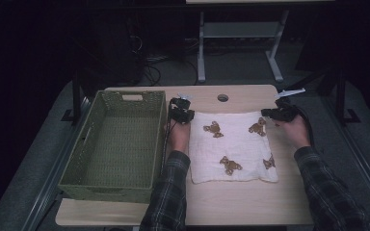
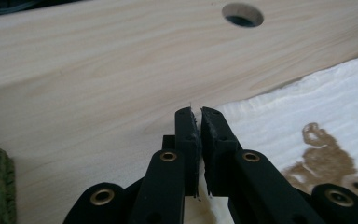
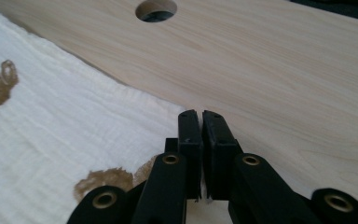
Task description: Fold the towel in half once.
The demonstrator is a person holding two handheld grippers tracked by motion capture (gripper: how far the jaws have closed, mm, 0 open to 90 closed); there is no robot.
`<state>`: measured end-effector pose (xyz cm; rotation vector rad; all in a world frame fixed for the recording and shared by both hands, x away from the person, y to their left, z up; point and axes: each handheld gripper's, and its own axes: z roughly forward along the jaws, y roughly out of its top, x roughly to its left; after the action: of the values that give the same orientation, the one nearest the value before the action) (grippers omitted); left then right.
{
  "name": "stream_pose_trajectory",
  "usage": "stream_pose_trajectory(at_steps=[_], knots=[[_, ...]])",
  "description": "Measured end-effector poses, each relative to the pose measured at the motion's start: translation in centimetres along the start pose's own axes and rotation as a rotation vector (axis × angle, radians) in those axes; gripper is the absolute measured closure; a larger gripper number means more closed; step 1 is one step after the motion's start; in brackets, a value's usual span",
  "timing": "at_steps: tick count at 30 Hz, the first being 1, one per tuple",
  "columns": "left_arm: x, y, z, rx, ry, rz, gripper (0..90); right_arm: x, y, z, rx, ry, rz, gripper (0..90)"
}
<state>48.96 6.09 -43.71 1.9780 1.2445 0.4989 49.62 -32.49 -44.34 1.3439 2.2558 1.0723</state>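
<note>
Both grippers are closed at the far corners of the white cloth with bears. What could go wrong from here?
The left gripper and right gripper pinch only the thin edge of the cloth, so a corner might slip out when lifted. The basket stands close beside the left gripper; the cloth could catch on its rim.

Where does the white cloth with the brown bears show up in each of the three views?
High view: the cloth lies flat at the middle of the table, right of the green basket.
Left gripper view: its corner fills the right side, reaching the closed jaws.
Right gripper view: it covers the left side, up to the closed jaws.
Shared landmark: the round hole in the tabletop, just beyond the cloth.
</note>
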Motion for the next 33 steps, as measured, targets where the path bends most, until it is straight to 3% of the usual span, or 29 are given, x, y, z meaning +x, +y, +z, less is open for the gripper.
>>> stream_pose_trajectory(at_steps=[4,13,20,24,33], knots=[[-0.4,0.1,-1.4,-0.02,0.006,0.007,85.4,0.5,0.0,-1.1,-0.016,0.005,-0.007,86.2],[-1.6,-0.9,-3.7,-0.04,0.029,0.032,85.5,1.9,-1.0,-3.2,-0.037,-0.008,-0.071,86.1],[-2.3,-2.0,-4.8,-0.042,0.027,0.044,85.5,2.6,-2.4,-4.2,-0.06,0.0,-0.07,85.9],[-2.7,-2.7,-5.4,-0.045,0.02,0.038,85.5,2.9,-3.0,-4.6,-0.052,0.005,-0.079,85.8],[-3.4,-4.3,-6.6,-0.045,0.003,0.07,85.5,4.1,-4.5,-5.9,-0.04,0.016,-0.092,85.7]])
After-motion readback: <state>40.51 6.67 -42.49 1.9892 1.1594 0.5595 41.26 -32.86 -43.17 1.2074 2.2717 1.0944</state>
